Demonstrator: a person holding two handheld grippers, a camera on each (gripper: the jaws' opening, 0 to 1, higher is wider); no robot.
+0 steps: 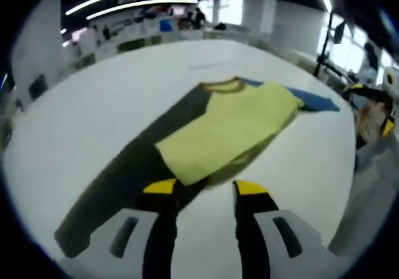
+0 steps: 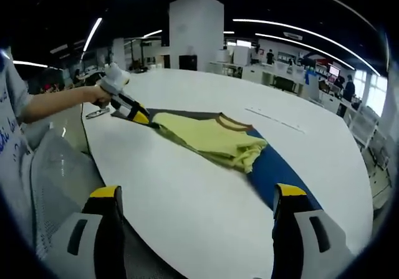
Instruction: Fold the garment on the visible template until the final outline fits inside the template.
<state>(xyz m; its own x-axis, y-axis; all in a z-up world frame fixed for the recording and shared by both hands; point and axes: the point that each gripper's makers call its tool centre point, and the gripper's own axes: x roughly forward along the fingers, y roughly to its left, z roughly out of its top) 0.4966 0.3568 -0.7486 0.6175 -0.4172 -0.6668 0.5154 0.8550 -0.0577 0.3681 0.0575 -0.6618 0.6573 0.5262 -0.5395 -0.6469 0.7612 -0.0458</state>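
A yellow garment point(image 1: 227, 126) with a brown collar lies partly folded on the white table point(image 1: 112, 104). A dark grey strip point(image 1: 124, 179) runs out from under it toward me, and a blue strip point(image 1: 315, 99) shows at its far side. My left gripper point(image 1: 205, 189) is open, its yellow tips right at the garment's near hem. In the right gripper view a hand holds the left gripper point(image 2: 134, 113) against the garment point(image 2: 212, 139), with the blue strip point(image 2: 280, 170) beyond. My right gripper point(image 2: 198, 195) is wide open above the table's near edge, holding nothing.
A person's grey clothing point(image 2: 56, 173) is close on the left of the right gripper view. The other hand-held gripper point(image 1: 365, 95) shows at the right table edge. Desks, pillars point(image 2: 196, 33) and people stand far behind. Bare white tabletop point(image 2: 187, 192) surrounds the garment.
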